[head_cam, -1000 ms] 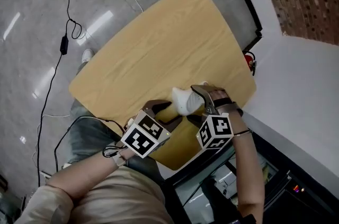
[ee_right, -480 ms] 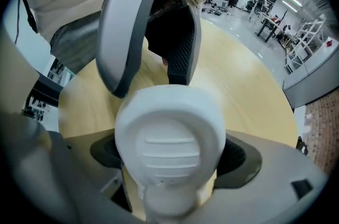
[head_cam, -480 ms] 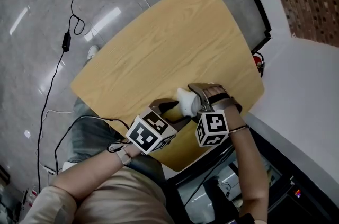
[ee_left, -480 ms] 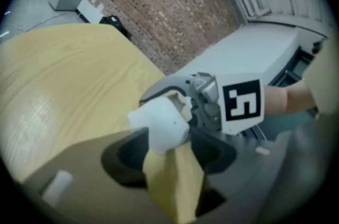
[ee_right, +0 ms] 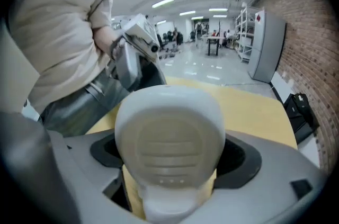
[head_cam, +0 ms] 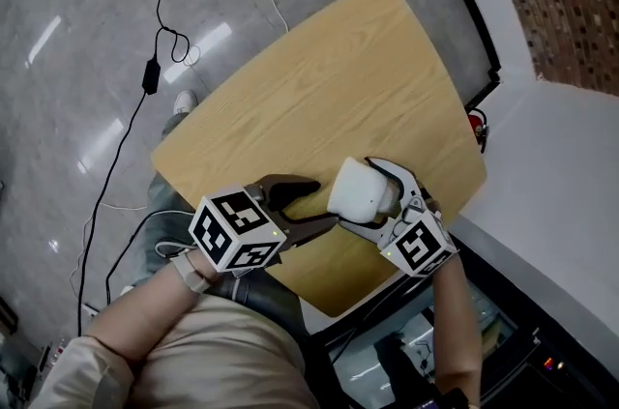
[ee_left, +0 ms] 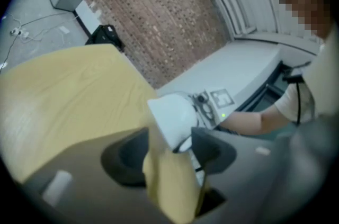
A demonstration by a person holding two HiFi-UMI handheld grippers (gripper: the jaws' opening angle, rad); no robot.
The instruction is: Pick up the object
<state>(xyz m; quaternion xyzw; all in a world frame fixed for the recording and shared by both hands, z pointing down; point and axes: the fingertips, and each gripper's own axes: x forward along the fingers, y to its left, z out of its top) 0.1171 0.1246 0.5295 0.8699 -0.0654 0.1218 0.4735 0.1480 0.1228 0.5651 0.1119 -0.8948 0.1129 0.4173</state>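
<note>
A white rounded object (head_cam: pixel 360 189) with a ribbed face (ee_right: pixel 168 146) hangs just above the wooden table (head_cam: pixel 319 98), near its front edge. My right gripper (head_cam: pixel 375 196) is shut on it, one finger on each side (ee_right: pixel 169 157). To its left my left gripper (head_cam: pixel 324 202) is open, its tips a little short of the object and nothing between its fingers. In the left gripper view the object (ee_left: pixel 172 116) shows ahead of the parted jaws of the left gripper (ee_left: pixel 169 164), with bare table between them.
The table's front edge (head_cam: pixel 334 306) lies close under both grippers. A black cable with an adapter (head_cam: pixel 150 73) runs over the grey floor at the left. A red item (head_cam: pixel 479 122) sits by the table's right corner, beside a white counter (head_cam: pixel 571 185).
The right gripper has risen with the white object, which looks larger now. The left gripper has drawn back to the left, away from the object, with its jaws wider.
</note>
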